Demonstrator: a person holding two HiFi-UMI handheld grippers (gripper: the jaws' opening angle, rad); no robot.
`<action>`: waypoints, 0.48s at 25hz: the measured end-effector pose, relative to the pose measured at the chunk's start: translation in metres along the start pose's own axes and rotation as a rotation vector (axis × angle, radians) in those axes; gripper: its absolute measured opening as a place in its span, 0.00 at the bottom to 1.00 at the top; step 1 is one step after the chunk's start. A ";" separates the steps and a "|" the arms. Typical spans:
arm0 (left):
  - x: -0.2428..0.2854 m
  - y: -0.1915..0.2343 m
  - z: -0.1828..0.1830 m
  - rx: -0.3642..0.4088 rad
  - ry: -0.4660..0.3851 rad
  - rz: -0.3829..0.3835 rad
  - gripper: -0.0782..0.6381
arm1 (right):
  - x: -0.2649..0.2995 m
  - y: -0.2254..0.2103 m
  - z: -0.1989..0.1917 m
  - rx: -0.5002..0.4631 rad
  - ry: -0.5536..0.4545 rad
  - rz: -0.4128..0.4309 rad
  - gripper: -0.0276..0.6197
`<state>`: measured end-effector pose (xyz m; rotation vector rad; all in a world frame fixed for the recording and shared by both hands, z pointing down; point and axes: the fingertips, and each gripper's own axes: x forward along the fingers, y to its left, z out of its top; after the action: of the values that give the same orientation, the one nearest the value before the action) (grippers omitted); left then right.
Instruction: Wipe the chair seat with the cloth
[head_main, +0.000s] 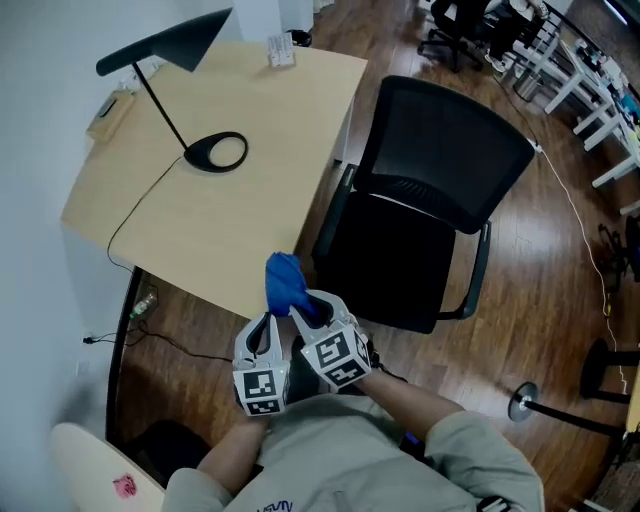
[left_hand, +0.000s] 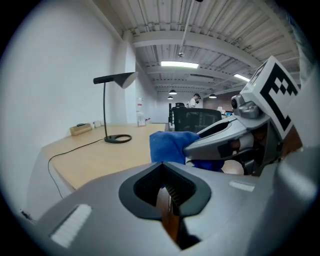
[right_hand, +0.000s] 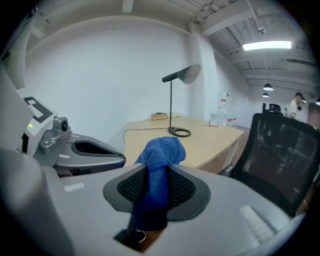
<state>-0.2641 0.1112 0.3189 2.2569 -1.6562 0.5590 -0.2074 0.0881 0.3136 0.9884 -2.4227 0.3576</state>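
Note:
A bunched blue cloth (head_main: 285, 283) sticks up from my right gripper (head_main: 306, 308), which is shut on it; in the right gripper view the cloth (right_hand: 159, 165) fills the gap between the jaws. My left gripper (head_main: 266, 330) sits just left of it, jaws shut with nothing between them (left_hand: 165, 187). Both grippers hover close to my body, over the floor at the desk's near corner. The black chair seat (head_main: 390, 260) lies ahead and to the right, apart from the cloth, under its mesh back (head_main: 445, 150).
A light wooden desk (head_main: 230, 215) fills the left, carrying a black lamp (head_main: 215, 150) with its cable and a small box at the far edge. Wooden floor surrounds the chair. White desks and another office chair stand at the far right.

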 end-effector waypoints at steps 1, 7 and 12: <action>-0.005 0.012 -0.001 -0.017 -0.001 0.018 0.12 | 0.012 0.011 0.005 -0.020 0.008 0.020 0.20; -0.021 0.078 -0.009 -0.064 -0.006 0.081 0.12 | 0.077 0.052 0.028 -0.097 0.055 0.080 0.20; -0.024 0.113 -0.015 -0.093 -0.012 0.109 0.12 | 0.123 0.063 0.025 -0.106 0.115 0.083 0.20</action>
<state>-0.3804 0.1044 0.3206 2.1184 -1.7814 0.4839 -0.3360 0.0511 0.3553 0.8011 -2.3575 0.3030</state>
